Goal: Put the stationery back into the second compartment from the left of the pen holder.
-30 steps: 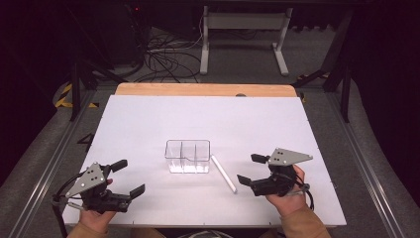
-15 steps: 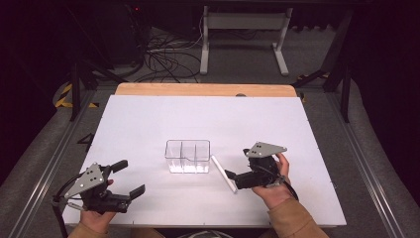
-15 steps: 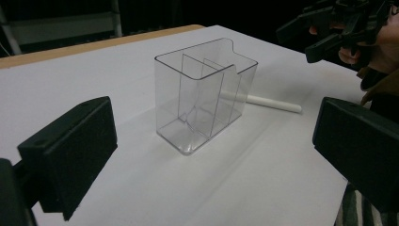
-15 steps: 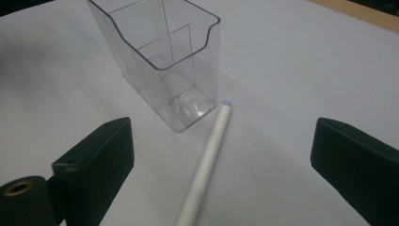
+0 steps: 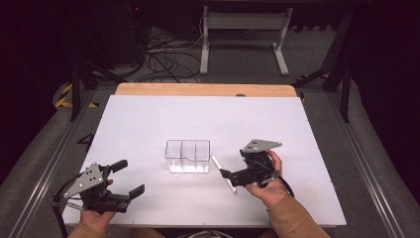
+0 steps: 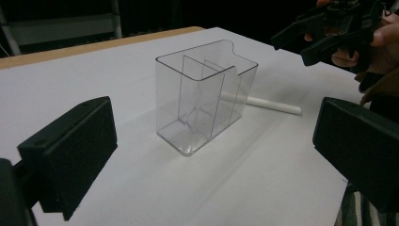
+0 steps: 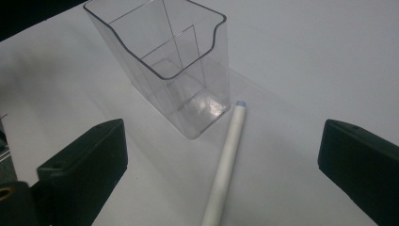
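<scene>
- The right gripper (image 5: 229, 178) has its jaws spread wide, and they have just been opening; the pads grip nothing.
- One white pen (image 7: 225, 162) lies flat on the table between those jaws, touching neither pad, its blue-tipped end pointing away from the fingers toward the container.
- In the high view the pen (image 5: 223, 173) lies slanted just under the right gripper's fingertips.
- The right hand (image 5: 267, 181) holds its gripper low over the table, jaws aimed toward the container, with the forearm coming in from the near edge.
- One clear plastic container (image 7: 164, 61) stands upright just beyond the pen's far end, very close to it; whether they touch I cannot tell. Two inner walls split it into three compartments, all empty.
- The left gripper (image 5: 125, 177) is released too, jaws wide with nothing between them.
- The left hand (image 5: 96, 215) rests near the table's near left corner, its gripper pointing toward the container (image 6: 202, 94), which stands well apart from its fingers.
- The white table (image 5: 198, 119) carries these two things, one pen and one container.
</scene>
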Motion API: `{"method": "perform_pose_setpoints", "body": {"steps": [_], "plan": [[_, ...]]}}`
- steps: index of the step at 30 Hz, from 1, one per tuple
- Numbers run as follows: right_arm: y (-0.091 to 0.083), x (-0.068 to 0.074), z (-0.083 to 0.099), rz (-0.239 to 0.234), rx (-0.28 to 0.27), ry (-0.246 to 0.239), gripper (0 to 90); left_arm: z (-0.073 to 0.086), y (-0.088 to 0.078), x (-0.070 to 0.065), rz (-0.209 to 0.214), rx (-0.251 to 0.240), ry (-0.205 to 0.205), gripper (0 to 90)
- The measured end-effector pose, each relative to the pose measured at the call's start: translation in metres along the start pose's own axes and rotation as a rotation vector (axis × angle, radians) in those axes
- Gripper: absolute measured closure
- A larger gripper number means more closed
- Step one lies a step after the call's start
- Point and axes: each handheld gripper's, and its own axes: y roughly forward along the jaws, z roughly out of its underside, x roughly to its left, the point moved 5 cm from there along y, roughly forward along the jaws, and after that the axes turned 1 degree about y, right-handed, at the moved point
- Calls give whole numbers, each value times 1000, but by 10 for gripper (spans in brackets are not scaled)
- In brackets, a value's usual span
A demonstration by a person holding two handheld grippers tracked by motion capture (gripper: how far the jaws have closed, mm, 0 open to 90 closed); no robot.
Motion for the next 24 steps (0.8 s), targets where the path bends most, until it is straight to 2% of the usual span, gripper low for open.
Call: {"method": "perform_pose_setpoints", "body": {"steps": [4, 6, 8, 10, 13, 14, 15, 20, 24], "plan": [[3, 1, -1, 7, 19, 0, 13, 1, -1, -1, -1, 2, -10, 10], [4, 1, -2, 19, 17, -22, 26, 2, -2, -1, -4, 4, -13, 10], [6, 1, -3, 50, 18, -35, 91, 2, -3, -1, -10, 2, -7, 10], [10, 1, -3, 64, 39, -36, 142, 2, -4, -1, -15, 3, -8, 11], [16, 0, -2, 119, 82, -67, 191, 3, -5, -1, -26, 4, -10, 12], [18, 1, -2, 125, 92, -78, 237, 4, -6, -1, -28, 4, -9, 12], [20, 2, -2, 119, 104, -84, 296, 4, -7, -1, -29, 5, -10, 12], [33, 3, -2, 99, 171, -63, 374, 5, -9, -2, -38, 3, -11, 12], [42, 1, -1, 117, 220, -59, 385, 5, -9, -2, -41, 5, -9, 12]]}}
